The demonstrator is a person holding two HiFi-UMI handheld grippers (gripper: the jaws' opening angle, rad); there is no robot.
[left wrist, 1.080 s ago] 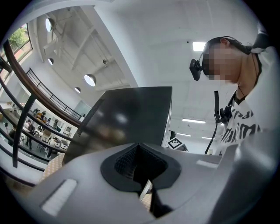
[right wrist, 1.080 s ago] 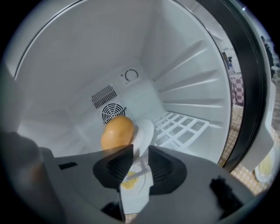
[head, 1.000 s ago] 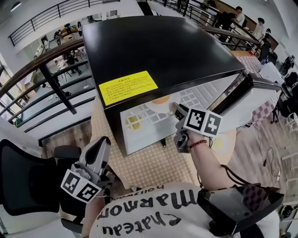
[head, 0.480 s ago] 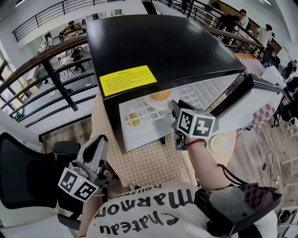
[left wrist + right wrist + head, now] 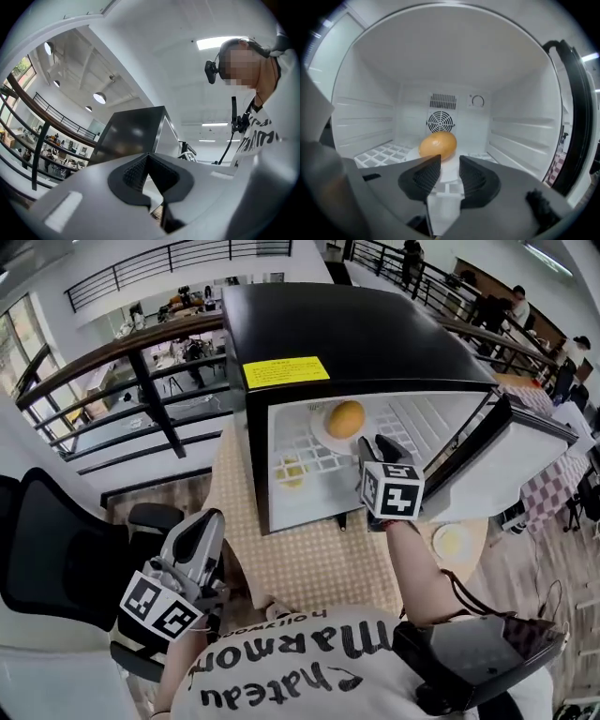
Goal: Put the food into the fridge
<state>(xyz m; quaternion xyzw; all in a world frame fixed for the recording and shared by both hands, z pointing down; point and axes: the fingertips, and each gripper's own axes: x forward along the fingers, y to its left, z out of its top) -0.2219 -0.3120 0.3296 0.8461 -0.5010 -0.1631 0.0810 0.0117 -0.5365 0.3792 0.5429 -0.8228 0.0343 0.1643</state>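
The black mini fridge (image 5: 356, 329) stands open, its door (image 5: 511, 460) swung to the right. On the upper wire shelf an orange, egg-shaped food (image 5: 345, 418) lies on a white plate (image 5: 323, 435). My right gripper (image 5: 379, 444) is at the fridge mouth, just in front of the plate. Its jaws have just been opening and stand open, with nothing between them. In the right gripper view the food (image 5: 437, 145) lies just beyond the right gripper (image 5: 450, 169), apart from it. My left gripper (image 5: 208, 526) hangs low at the left, shut and holding nothing; its tips (image 5: 148, 157) point toward the fridge (image 5: 133, 129).
A yellow item (image 5: 291, 472) lies on the lower shelf. A small plate with yellow food (image 5: 453, 542) sits on the tan table (image 5: 309, 563) below the door. A fan grille (image 5: 440, 123) is on the fridge's back wall. A black chair (image 5: 56, 549) and a railing (image 5: 141, 343) are at the left.
The right gripper has rolled and drawn back a little from the plate, leaving the orange food on it. The left gripper has shifted slightly. The head view has swung.
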